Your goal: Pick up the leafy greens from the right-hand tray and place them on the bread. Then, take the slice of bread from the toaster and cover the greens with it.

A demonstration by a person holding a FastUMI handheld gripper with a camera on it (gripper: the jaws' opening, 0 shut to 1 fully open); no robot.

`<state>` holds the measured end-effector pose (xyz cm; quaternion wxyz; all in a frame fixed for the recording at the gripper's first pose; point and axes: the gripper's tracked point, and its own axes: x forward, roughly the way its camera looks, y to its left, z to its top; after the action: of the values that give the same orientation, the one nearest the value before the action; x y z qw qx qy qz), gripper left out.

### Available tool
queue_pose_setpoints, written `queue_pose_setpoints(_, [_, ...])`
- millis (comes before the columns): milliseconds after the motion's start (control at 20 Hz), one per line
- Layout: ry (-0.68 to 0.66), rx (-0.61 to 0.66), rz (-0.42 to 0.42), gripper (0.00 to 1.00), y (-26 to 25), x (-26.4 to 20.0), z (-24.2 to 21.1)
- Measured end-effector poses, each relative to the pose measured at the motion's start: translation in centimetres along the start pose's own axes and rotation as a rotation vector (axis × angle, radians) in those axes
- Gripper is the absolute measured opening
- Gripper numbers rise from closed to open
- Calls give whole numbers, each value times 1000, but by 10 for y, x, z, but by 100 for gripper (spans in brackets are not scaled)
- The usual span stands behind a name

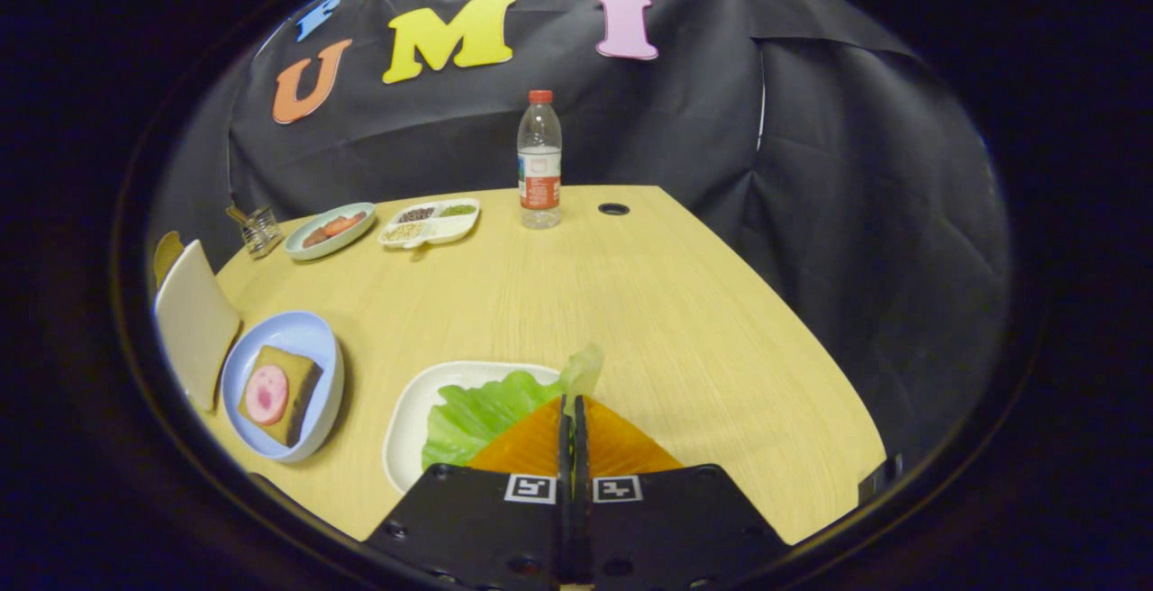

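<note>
My gripper [569, 404] is over the white tray [407, 415], its two orange fingers [531, 442] pressed together on the edge of the leafy greens [482, 411]. A pale frill of the leaf sticks up just past the fingertips. The rest of the leaf spreads over the tray to the left of the fingers. Further left, a blue plate [315, 348] holds a slice of bread [293, 388] with a pink round of sausage [267, 395] on top. At the table's left edge stands a white toaster [194, 321] with a bread slice [166, 253] poking up behind it.
At the back of the wooden table [649, 303] stand a water bottle [540, 161], a divided white dish of grains [431, 222], a green plate of food [331, 230] and a small wire rack [258, 227]. A cable hole [613, 209] sits near the bottle.
</note>
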<state>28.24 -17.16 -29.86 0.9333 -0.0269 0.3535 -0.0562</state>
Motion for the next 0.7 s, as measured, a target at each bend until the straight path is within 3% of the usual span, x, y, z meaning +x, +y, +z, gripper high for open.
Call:
queue_pose_setpoints(400, [-145, -90, 9, 0, 51, -82, 53])
queue_pose_setpoints(700, [-253, -165, 64, 0, 127, -147, 83])
